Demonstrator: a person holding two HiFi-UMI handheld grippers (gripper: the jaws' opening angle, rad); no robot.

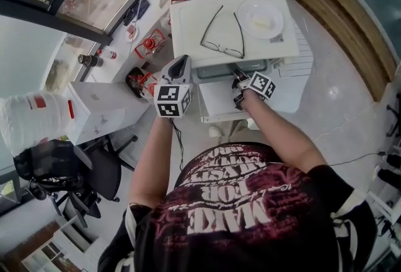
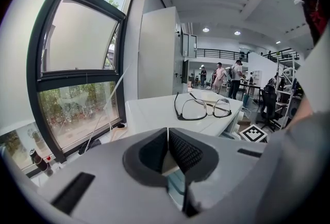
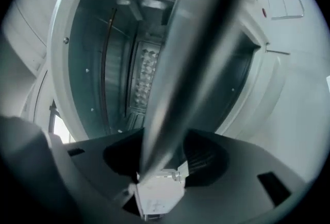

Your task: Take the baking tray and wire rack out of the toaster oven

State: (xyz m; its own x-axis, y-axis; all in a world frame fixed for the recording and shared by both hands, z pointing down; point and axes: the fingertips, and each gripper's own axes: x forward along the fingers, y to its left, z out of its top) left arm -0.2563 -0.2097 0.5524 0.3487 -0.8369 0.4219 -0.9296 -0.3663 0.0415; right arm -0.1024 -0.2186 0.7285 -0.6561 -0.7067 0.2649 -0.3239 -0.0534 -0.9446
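The baking tray [image 3: 206, 37] shows only as a grey blur — cut off at the top.

My right gripper [image 3: 158, 160] looks into the cavity of the toaster oven [image 3: 90, 68], and the view is rolled sideways. The blurred grey baking tray [image 3: 198, 47] runs edge-on between the jaws. They stand apart, and the pads [image 3: 209, 158] do not press it.

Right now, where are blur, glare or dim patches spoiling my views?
Right gripper view: a smeared, out-of-focus metal strip crosses the frame, toaster oven cavity dim. Left gripper view: glasses sharp, window bright, fisheye-bent. Head view: even daylight, curved edges.
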